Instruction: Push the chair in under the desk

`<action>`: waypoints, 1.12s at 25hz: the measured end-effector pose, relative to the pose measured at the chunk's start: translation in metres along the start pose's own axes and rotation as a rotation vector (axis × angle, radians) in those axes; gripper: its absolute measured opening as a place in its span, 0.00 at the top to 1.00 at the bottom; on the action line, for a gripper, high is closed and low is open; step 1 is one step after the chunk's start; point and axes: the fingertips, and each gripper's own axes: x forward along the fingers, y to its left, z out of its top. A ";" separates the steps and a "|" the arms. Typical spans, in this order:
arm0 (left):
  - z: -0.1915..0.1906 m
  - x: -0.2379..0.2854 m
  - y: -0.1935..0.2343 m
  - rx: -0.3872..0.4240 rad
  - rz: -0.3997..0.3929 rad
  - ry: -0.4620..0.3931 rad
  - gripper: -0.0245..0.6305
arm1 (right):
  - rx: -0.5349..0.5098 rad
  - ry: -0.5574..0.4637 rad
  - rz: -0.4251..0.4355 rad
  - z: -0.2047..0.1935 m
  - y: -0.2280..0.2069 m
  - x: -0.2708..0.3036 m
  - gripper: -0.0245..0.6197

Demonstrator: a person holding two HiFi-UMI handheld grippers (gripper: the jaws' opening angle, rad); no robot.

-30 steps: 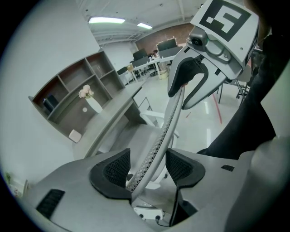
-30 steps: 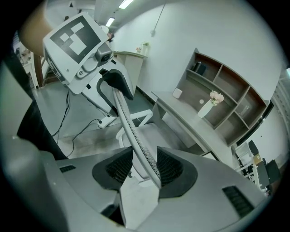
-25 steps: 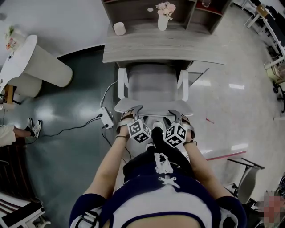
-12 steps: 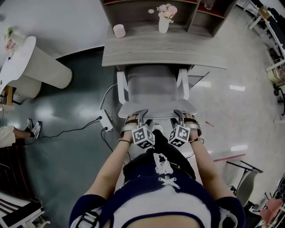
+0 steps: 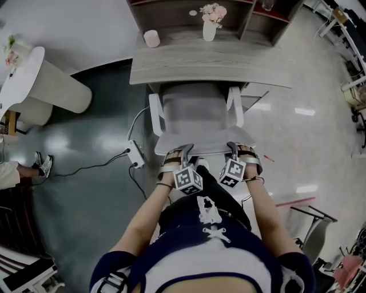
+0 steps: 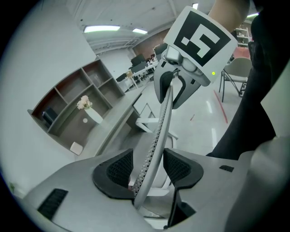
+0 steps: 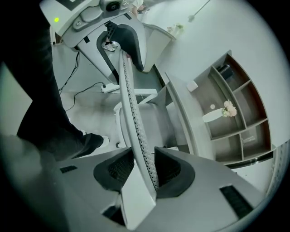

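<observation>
**Hidden or cut off.** The legs and base of the chair point(image 5: 197, 114) are not visible; they are covered by the seat point(image 5: 194, 109) and by the person's body. The front of the seat meets the front edge of the desk point(image 5: 211, 66), and how far it reaches underneath cannot be told. The backrest point(image 5: 206, 144) stands clear of the desk, on the person's side.

In the head view the jaw tips of both grippers are masked by the backrest's top edge and by the marker cubes, so the jaw state is read from the gripper views. The shelf unit point(image 5: 189, 14) behind the desk is cut off by the top of the frame. A white round table point(image 5: 34, 80) is cut off by the left edge. A shoe point(image 5: 44, 165) is seen at the left edge; its wearer is almost wholly out of frame.

**Grippers.** The left gripper point(image 5: 182, 153) is set over the backrest's top edge. Its jaws have just been closing, and the mesh edge passes between them. The edge leans on one pad and a narrow gap remains at the other, so the backrest is not yet clamped.

The right gripper point(image 5: 234, 150) is set further along the same edge. Its jaws have just been closing, and both pads are pressed against the backrest, which is grasped.

**Count.**
- One chair with two armrests point(image 5: 155, 113)
- One desk
- Two grippers
- One vase point(image 5: 209, 30) of flowers and one small cup point(image 5: 151, 39), both at the rear of the desk
- One power strip point(image 5: 136, 153) with its cable, on the floor beside the chair
</observation>
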 end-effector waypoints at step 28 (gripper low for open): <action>-0.013 0.004 0.016 0.101 0.016 -0.035 0.63 | 0.105 0.013 -0.024 0.015 0.003 -0.002 0.77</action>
